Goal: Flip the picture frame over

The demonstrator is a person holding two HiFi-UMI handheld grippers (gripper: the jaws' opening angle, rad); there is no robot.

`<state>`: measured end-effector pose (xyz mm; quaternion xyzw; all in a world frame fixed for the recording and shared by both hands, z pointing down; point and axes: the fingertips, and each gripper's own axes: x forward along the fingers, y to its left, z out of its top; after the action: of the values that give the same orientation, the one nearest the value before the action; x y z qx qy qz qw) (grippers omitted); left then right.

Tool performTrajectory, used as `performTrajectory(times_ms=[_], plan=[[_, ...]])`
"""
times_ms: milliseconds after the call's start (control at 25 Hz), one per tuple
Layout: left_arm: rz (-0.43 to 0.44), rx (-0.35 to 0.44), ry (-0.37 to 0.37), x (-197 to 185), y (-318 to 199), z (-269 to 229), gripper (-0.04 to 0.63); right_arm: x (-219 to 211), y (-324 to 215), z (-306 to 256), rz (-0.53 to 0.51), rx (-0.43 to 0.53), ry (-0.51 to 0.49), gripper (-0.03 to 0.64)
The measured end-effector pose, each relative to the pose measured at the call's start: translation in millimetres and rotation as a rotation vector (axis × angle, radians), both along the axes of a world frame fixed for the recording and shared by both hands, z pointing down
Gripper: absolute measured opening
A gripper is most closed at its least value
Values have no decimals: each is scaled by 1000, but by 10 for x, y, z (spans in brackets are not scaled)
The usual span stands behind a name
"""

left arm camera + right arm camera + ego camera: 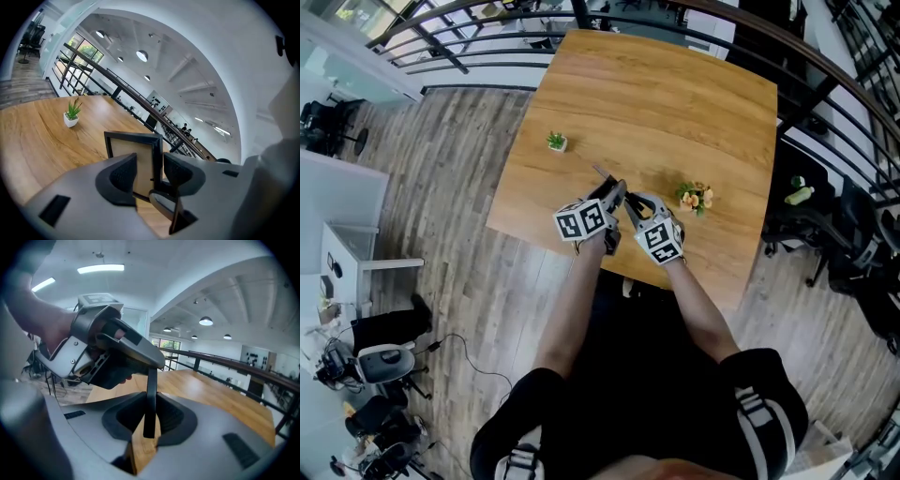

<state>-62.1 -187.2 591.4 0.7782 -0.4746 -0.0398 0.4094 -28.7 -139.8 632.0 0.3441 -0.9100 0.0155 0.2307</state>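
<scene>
The picture frame (140, 159) is black-edged with a tan back, and it stands upright above the wooden table (675, 103). My right gripper (150, 420) is shut on it, its pads pressing both faces of the frame's thin edge (150, 394). My left gripper (150, 173) is open. The frame's right edge shows in the gap between its jaws and the rest runs behind its left jaw. In the right gripper view, one left finger (157, 363) lies over the frame's top. In the head view both grippers (614, 195) (635, 204) meet near the table's front edge.
A small potted plant (557, 142) (71, 115) stands on the table to the left. A bunch of orange flowers (695, 198) lies just right of the grippers. A black railing (825, 70) curves round the table's far side. Office chairs (853, 244) stand to the right.
</scene>
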Motion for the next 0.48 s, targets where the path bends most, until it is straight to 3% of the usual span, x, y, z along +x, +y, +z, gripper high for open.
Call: performTrajectory(times_ms=[200, 320, 480], plan=[[-51, -59, 56, -71, -24, 18, 175, -33, -6, -33, -8, 119, 125, 78], [-60, -54, 110, -95, -46, -23, 172, -49, -20, -72, -15, 144, 138, 81], [-70, -43, 129, -118, -43, -51, 142, -85, -5, -77, -32, 128, 130, 92]])
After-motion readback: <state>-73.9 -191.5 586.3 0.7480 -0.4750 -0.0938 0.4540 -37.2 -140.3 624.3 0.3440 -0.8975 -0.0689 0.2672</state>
